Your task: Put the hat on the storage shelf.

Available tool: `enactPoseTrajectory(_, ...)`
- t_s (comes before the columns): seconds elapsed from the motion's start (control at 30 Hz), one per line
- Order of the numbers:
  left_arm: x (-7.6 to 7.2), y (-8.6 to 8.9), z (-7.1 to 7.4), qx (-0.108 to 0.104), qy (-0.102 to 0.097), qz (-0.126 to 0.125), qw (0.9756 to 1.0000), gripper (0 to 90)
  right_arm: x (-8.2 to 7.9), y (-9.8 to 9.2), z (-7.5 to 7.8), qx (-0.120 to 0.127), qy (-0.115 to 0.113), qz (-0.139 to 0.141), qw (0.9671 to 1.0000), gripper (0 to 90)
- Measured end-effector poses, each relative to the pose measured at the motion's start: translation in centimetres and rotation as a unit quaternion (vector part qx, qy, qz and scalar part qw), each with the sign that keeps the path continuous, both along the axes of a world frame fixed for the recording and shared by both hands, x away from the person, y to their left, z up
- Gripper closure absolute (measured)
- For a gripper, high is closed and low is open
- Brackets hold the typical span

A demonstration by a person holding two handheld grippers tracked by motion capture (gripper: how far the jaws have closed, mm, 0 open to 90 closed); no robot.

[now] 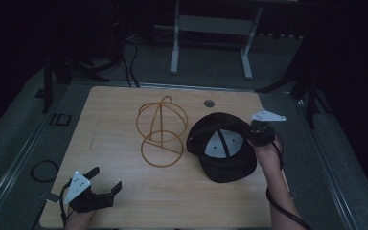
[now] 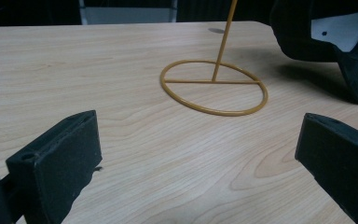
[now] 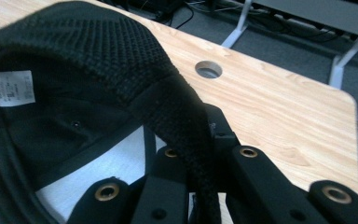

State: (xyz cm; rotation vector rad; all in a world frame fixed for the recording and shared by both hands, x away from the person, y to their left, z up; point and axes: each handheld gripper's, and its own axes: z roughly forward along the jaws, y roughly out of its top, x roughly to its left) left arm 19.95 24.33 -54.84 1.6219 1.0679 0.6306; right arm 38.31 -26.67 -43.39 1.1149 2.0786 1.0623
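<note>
I see my right gripper [image 1: 256, 135] at the right of the high view, its jaws pinched tight on the rim of the black cap [image 1: 223, 148], which sits upside down at centre-right of the wooden table [image 1: 120, 124]. In the right gripper view the cap [image 3: 88, 56] shows a coarse knitted weave, a stiff band running down between the jaws, and a pale lining inside. A small white label [image 3: 12, 88] sits at the left of that frame; its print is too small for me to read. The wire stand [image 1: 162, 132], thin mustard-coloured rod bent into hoops on a ring base, stands at centre just left of the cap. My left gripper [image 1: 98, 187] rests at the lower left, jaws spread wide with nothing between them; bare light-grained wood lies ahead of it. A round hole [image 1: 209, 103] pierces the tabletop near its far edge.
</note>
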Motion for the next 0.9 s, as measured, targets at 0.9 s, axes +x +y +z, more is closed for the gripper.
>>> enactPoseTrajectory(0.9,-0.4,-6.7,0.8,0.005,-0.004,-0.087,0.9962,0.7,-6.1,-2.7,3.2,0.037,-0.044,-0.007,0.9983,88.3)
